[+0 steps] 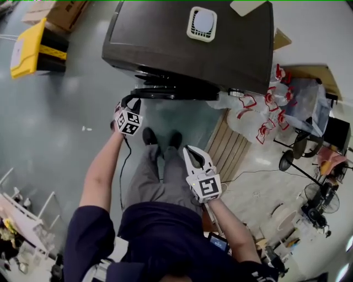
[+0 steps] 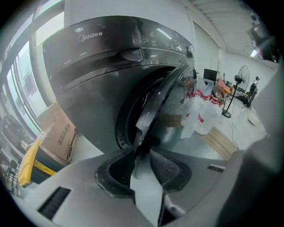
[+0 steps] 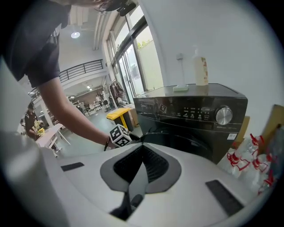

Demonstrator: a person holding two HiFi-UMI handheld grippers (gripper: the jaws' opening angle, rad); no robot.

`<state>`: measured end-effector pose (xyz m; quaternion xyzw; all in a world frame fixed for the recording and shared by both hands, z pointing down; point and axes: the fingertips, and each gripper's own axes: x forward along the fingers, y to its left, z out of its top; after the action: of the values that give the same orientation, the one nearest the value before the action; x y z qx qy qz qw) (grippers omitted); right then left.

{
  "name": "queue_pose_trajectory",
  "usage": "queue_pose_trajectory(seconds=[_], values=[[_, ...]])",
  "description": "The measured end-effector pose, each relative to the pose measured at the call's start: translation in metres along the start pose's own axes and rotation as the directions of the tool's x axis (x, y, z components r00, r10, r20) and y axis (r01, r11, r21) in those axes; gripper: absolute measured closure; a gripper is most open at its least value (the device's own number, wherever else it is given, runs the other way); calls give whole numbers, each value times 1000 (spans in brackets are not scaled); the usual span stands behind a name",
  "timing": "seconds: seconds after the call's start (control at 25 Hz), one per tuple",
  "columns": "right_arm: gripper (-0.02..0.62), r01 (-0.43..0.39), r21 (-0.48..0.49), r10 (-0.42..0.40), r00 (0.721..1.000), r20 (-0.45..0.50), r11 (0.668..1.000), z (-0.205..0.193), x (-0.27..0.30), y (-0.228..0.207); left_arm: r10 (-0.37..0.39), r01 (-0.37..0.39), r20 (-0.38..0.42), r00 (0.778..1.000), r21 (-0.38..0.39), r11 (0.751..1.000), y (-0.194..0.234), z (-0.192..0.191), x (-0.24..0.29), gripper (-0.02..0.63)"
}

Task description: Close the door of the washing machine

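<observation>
A dark grey front-loading washing machine (image 1: 187,44) stands in front of me, its round door (image 1: 168,91) swung partly out. In the left gripper view the door (image 2: 165,94) is seen edge-on in front of the drum opening (image 2: 129,116). My left gripper (image 2: 143,149) is shut on the door's lower edge, which passes between its pads. From above, that gripper (image 1: 134,101) sits at the door's left end. My right gripper (image 1: 193,152) hangs back above my legs, shut and holding nothing. Its own view shows the gripper (image 3: 141,145) with its tips together, aimed at the machine (image 3: 195,116).
A yellow bin (image 1: 28,48) and a cardboard box (image 1: 67,12) lie to the machine's left. Clear plastic jugs with red handles (image 1: 259,117) and a wooden pallet (image 1: 230,146) sit on the right. Fans (image 1: 292,155) and clutter stand further right. A white square object (image 1: 202,23) rests on the machine.
</observation>
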<state>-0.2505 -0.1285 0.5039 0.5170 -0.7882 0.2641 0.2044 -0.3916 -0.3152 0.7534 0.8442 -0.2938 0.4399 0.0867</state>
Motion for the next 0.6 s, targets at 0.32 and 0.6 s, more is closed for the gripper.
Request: queue_pose_trajectory(seconds=[0.32, 0.6], values=[[575, -13, 34, 13, 1000, 4, 999, -6, -3, -10, 4, -4, 5, 1000, 28, 1000, 10, 14, 13, 488], [575, -43, 44, 42, 999, 20, 998, -10, -11, -30, 45, -44, -27, 999, 29, 999, 17, 20, 21, 486]])
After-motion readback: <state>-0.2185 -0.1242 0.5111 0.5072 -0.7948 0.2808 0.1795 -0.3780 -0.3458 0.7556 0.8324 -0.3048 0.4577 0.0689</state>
